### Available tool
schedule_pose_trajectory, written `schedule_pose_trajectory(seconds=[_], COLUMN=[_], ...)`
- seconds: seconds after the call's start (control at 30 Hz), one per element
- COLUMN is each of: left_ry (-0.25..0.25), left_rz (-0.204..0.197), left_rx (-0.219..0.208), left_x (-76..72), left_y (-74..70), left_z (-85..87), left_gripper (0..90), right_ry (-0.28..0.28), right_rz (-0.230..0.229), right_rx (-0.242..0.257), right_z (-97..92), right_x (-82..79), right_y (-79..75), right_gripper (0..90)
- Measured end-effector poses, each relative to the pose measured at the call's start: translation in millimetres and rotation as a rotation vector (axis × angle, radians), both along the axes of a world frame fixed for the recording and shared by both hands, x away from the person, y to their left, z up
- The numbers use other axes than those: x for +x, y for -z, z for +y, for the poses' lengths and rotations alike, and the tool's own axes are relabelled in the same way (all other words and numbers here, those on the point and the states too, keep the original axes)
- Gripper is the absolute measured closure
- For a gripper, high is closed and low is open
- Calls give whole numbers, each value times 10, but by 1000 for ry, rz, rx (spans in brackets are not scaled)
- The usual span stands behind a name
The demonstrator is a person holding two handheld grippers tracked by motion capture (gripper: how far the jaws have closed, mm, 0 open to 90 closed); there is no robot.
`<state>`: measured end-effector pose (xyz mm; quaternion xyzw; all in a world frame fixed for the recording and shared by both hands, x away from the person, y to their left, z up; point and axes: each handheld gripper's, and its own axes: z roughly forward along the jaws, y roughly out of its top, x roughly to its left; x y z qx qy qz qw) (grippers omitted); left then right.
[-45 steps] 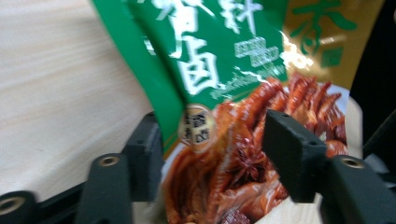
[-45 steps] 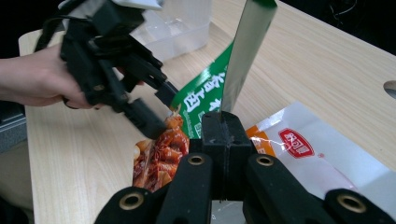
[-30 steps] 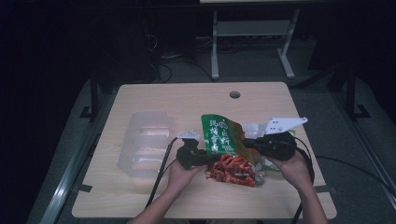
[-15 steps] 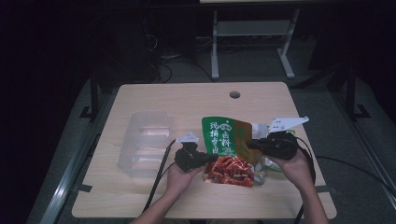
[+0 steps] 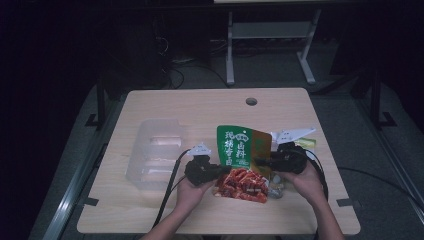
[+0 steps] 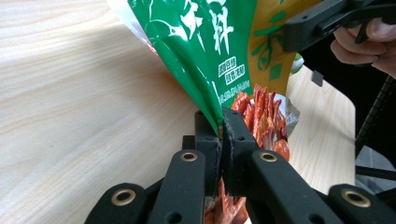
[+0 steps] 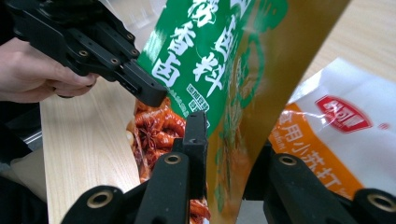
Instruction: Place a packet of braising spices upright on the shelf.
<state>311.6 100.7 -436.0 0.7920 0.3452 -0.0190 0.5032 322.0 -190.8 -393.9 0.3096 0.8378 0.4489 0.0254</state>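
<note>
Near the bench's (image 5: pixel 150 105) front edge, my left tongs (image 5: pixel 216 172) are now clenching the green bag (image 5: pixel 240 147); my right tongs (image 5: pixel 259 161) have been loosening, bag between them.

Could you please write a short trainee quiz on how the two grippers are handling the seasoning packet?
1. True or false: the left gripper is shut on the seasoning packet's edge.
2. What lies on the table left of the packet? A) clear plastic container B) metal bowl C) cardboard box
3. Is the right gripper clamped on the packet?

Key
1. True.
2. A, the clear plastic container.
3. No: its jaws have just been opening and straddle the packet with a gap.
</note>
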Motion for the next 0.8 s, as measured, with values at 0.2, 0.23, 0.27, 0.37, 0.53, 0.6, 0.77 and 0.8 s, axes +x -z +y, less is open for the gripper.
schedule_pose_trajectory(seconds=[0.2,0.23,0.27,0.37,0.53,0.6,0.77,0.8], left_ry=[3,-9,-29,-50,-58,-54,-44,-40], left_rz=[-10,-18,-32,-71,-89,-109,-143,-142], left_rx=[-3,0,12,14,39,70,106,113], left_x=[-41,-61,-82,-171,-280,-344,-485,-508], left_y=[16,10,-3,-93,-139,-146,-128,-123], left_z=[68,82,99,174,229,261,359,382], left_gripper=[832,801,728,571,407,356,313,313], right_ry=[-15,-20,-24,-49,-66,-64,-69,-69], right_rz=[-22,-25,-26,-51,-99,-110,-143,-143], right_rx=[-27,-21,-18,-7,34,32,21,21], right_z=[65,69,73,100,141,155,255,255], right_x=[-25,-33,-41,-81,-164,-182,-235,-235], right_y=[-17,-30,-46,-117,-286,-321,-470,-470], right_gripper=[893,894,895,897,899,899,900,900])
